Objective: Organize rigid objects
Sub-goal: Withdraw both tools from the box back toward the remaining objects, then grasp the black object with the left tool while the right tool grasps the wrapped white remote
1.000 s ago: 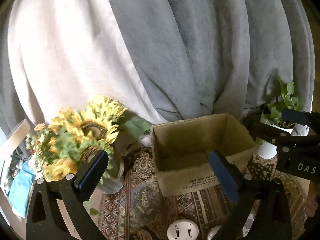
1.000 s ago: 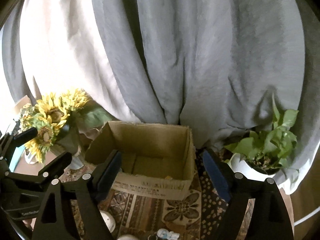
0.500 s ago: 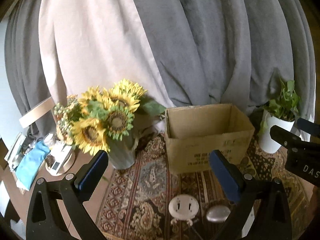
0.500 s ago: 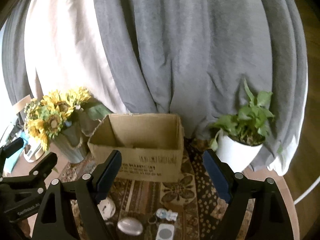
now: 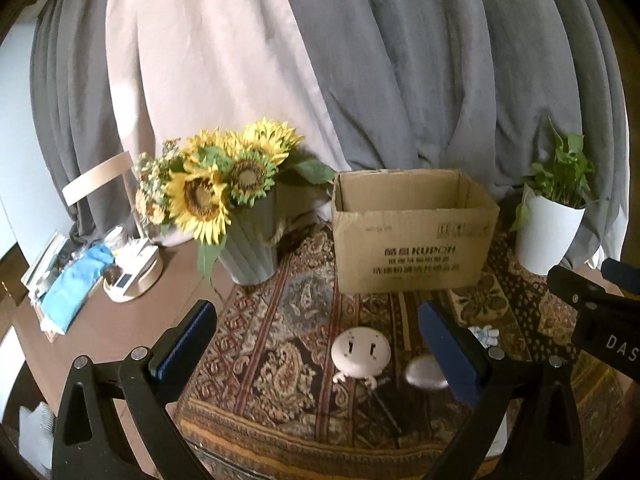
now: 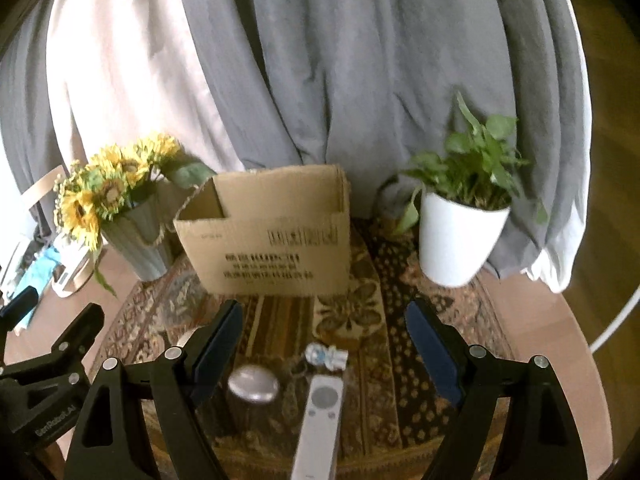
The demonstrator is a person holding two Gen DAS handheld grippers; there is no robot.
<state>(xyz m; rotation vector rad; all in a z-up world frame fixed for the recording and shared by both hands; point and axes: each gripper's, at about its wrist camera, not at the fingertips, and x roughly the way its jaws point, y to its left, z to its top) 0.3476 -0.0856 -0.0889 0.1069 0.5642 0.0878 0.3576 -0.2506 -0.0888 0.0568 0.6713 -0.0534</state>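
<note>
Left gripper [image 5: 316,338] and right gripper [image 6: 324,336] both spread wide, holding nothing, above the rug [image 5: 280,320]; remote [image 6: 318,420], silver mouse [image 6: 253,384] and white disc [image 5: 361,353] lying before the open box [image 5: 412,236]

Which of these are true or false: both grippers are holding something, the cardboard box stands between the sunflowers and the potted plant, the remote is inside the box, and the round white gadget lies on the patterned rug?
1. Both grippers are holding something. False: the left gripper and the right gripper are open and hold nothing.
2. The cardboard box stands between the sunflowers and the potted plant. True.
3. The remote is inside the box. False: it lies on the patterned rug in front of the box.
4. The round white gadget lies on the rug. True.
</note>
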